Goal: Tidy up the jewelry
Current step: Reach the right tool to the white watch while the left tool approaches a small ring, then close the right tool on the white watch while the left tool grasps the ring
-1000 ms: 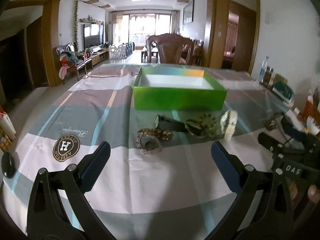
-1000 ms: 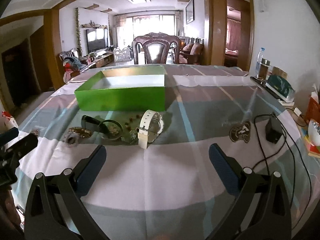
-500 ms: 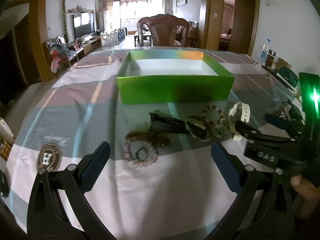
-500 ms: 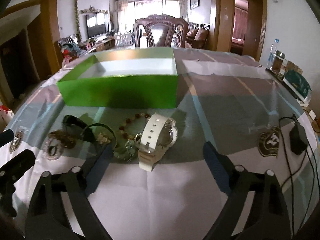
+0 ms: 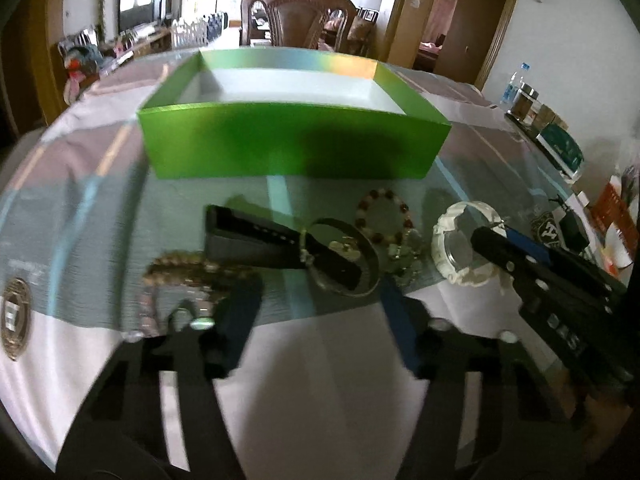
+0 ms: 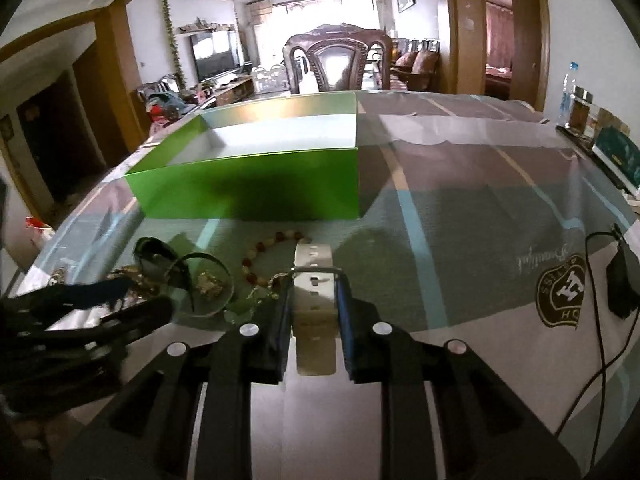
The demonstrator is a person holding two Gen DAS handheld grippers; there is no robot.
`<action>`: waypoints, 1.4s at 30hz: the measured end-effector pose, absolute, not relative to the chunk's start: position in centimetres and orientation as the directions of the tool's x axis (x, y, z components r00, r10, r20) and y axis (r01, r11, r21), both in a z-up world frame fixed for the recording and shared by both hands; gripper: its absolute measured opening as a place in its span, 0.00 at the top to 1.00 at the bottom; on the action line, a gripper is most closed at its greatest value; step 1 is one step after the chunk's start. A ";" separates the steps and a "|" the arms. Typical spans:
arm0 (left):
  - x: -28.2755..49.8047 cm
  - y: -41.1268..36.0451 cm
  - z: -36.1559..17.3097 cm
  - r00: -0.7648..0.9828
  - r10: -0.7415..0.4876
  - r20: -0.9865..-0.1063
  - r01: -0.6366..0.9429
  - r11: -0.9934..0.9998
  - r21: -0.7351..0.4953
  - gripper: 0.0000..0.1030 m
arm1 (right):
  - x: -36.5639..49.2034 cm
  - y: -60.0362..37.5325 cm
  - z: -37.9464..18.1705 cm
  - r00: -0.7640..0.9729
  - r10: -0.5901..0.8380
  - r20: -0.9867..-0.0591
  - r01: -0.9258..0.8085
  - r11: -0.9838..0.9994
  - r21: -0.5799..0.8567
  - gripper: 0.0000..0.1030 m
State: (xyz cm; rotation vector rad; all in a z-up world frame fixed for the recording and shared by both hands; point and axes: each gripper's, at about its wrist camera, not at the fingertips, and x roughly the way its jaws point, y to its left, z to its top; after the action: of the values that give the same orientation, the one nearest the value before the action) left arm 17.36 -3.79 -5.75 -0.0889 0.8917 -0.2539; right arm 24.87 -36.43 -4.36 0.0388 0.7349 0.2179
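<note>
Right wrist view is showing the right gripper [image 6: 312, 304] closing narrowly on the strap of the white plastic wristwatch [image 6: 314, 292], its blue-padded fingers [image 6: 280, 312] pressing the band from both sides, probably because the flat strap is offering the surest hold for a lift. That watch is lying on the table just in front of the open green cardboard box [image 6: 256, 184], which is sitting with its white floor bare, presumably waiting to receive the pieces.

From the left wrist view, the left gripper [image 5: 320, 304] is hovering with its jaws partly open and gripping nothing, its tips near the black-strapped wristwatch [image 5: 288, 244], which looks like its likely pick. A red-and-white beaded bracelet [image 5: 384, 216] is lying between the two watches, and a brown beaded bracelet [image 5: 192, 268] is resting to the left, touching the black strap. All the jewelry is clustered close together, so a careless lift could be dragging a neighbour along.

Everything is resting on a checked grey, pink and white tablecloth [image 6: 460, 208] bearing a crest logo [image 6: 560, 292]. A black power adapter [image 6: 622, 284] with its cable is lying well apart at the right. Beyond, a carved dark wooden chair [image 6: 336, 64] is standing before a bright living room.
</note>
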 end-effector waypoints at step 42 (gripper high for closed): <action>2.7 2.2 4.6 0.821 -0.232 -0.522 0.172 0.972 -0.162 0.96 | 13.9 -36.5 2.7 0.813 0.295 -0.502 -0.284 0.954 0.101 0.79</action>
State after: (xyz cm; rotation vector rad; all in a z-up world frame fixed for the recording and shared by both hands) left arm 2.74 2.15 4.57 -0.1089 0.5689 -0.2159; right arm 13.93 -36.48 2.75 0.0215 0.5388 0.3086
